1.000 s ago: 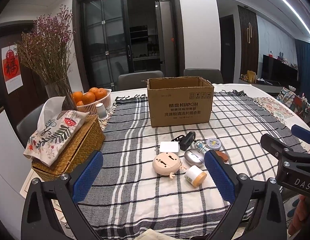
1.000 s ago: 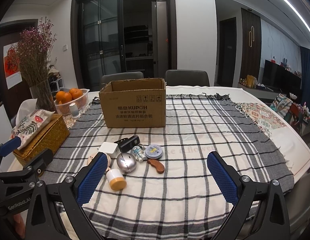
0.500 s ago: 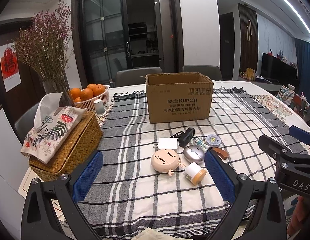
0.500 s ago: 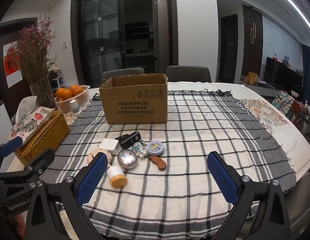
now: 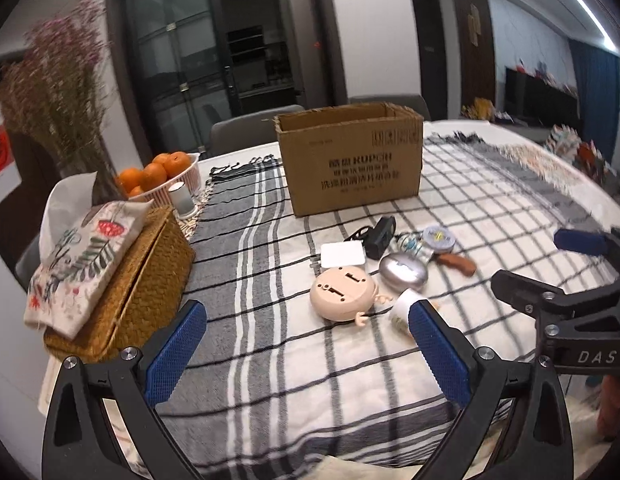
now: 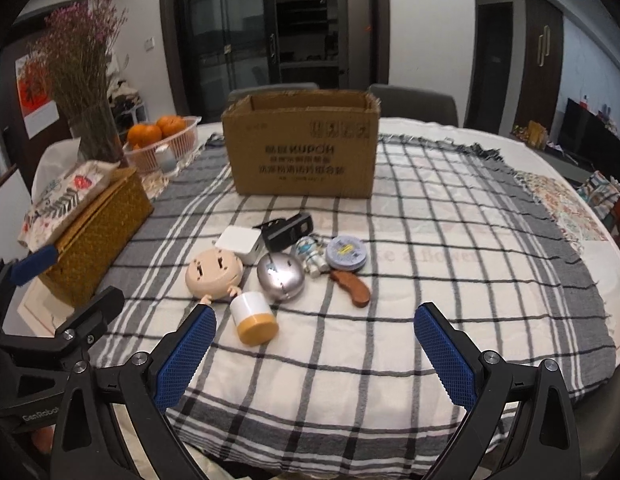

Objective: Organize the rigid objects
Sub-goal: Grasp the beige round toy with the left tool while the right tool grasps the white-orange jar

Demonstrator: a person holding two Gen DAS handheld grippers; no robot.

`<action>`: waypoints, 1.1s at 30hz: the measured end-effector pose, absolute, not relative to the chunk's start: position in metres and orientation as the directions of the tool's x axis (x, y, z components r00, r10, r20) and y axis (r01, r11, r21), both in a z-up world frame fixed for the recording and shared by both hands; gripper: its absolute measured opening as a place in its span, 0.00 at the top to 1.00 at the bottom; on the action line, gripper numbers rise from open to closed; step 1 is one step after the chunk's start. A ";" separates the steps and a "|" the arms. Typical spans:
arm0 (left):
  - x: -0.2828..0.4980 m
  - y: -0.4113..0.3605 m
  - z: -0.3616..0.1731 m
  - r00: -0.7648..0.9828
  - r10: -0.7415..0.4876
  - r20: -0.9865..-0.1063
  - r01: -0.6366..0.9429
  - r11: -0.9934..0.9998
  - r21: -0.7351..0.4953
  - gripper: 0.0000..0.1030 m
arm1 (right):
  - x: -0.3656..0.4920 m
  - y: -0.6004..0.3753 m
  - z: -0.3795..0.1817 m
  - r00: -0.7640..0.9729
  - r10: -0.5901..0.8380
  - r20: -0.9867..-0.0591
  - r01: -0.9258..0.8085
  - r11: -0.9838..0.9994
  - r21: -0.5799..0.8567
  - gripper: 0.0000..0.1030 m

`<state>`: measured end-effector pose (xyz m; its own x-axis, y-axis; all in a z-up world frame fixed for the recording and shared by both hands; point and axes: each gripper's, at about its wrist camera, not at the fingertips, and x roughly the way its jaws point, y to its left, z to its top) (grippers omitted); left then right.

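Observation:
An open cardboard box [image 5: 352, 160] [image 6: 304, 146] stands on the checked cloth. In front of it lie small objects: a round beige toy [image 6: 215, 274] [image 5: 344, 290], a white-and-orange jar [image 6: 254, 318] on its side, a silver oval case [image 6: 280, 277], a white adapter [image 6: 238, 242], a black charger [image 6: 288, 232], a small figurine [image 6: 312, 255], a round tin [image 6: 345, 254] and a wooden piece [image 6: 351, 287]. My left gripper [image 5: 306, 344] is open and empty just short of the toy. My right gripper [image 6: 314, 344] is open and empty just short of the jar.
A wicker tissue box [image 5: 122, 280] with a floral cover sits at the left. Behind it stand a bowl of oranges [image 5: 160, 178], a small white cup [image 5: 182, 200] and a vase of dried flowers [image 6: 86, 80]. Chairs stand behind the table.
Both grippers have moved forward and lower toward the cluster of small objects, which now looks larger. Both stay open and empty.

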<state>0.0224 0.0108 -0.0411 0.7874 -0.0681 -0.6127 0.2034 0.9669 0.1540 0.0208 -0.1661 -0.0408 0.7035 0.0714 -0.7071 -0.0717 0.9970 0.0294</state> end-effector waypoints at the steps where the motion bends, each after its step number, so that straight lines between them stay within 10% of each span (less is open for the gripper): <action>1: 0.026 0.011 -0.044 0.782 -0.072 -0.619 0.220 0.961 0.166 0.00 | 0.026 -0.163 -0.046 0.686 0.076 -0.724 -0.083 0.996 0.026 0.02; 33: 0.157 -0.017 -0.106 0.352 -0.213 -0.911 0.678 0.729 0.091 0.07 | 0.106 -0.128 -0.136 0.355 0.170 -0.919 -0.139 0.982 0.128 0.34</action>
<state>0.1567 -0.0167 -0.1061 0.3519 -0.2131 -0.9115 0.6783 0.7291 0.0914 0.1063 -0.1283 -0.1360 0.3545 0.1704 -0.9194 -0.1387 0.9820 0.1285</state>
